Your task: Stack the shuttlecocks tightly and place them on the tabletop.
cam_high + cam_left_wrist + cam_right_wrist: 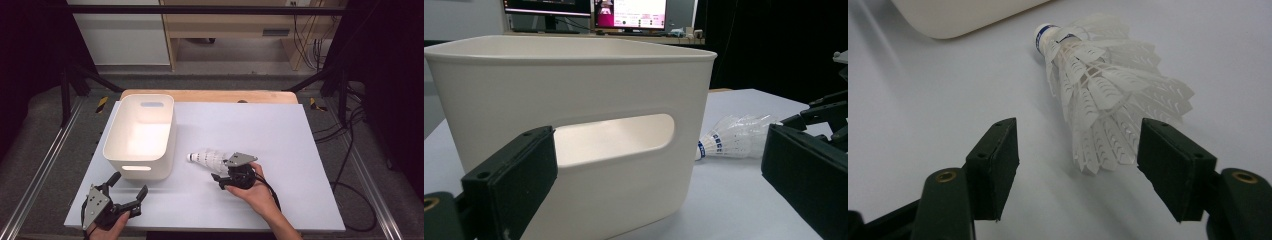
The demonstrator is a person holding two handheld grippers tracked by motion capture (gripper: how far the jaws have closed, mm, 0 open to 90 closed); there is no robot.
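While shuttlecock lies outside, white bin holds nothing visible.

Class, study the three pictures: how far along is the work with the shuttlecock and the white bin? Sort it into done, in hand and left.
Done: nothing visible; the white bin looks empty. In hand: the right hand-held gripper has its jaws open either side of the shuttlecock, which lies on the table, not gripped. The left hand-held gripper is open beside the bin. Left: probably gripping the shuttlecock and carrying it into the bin.
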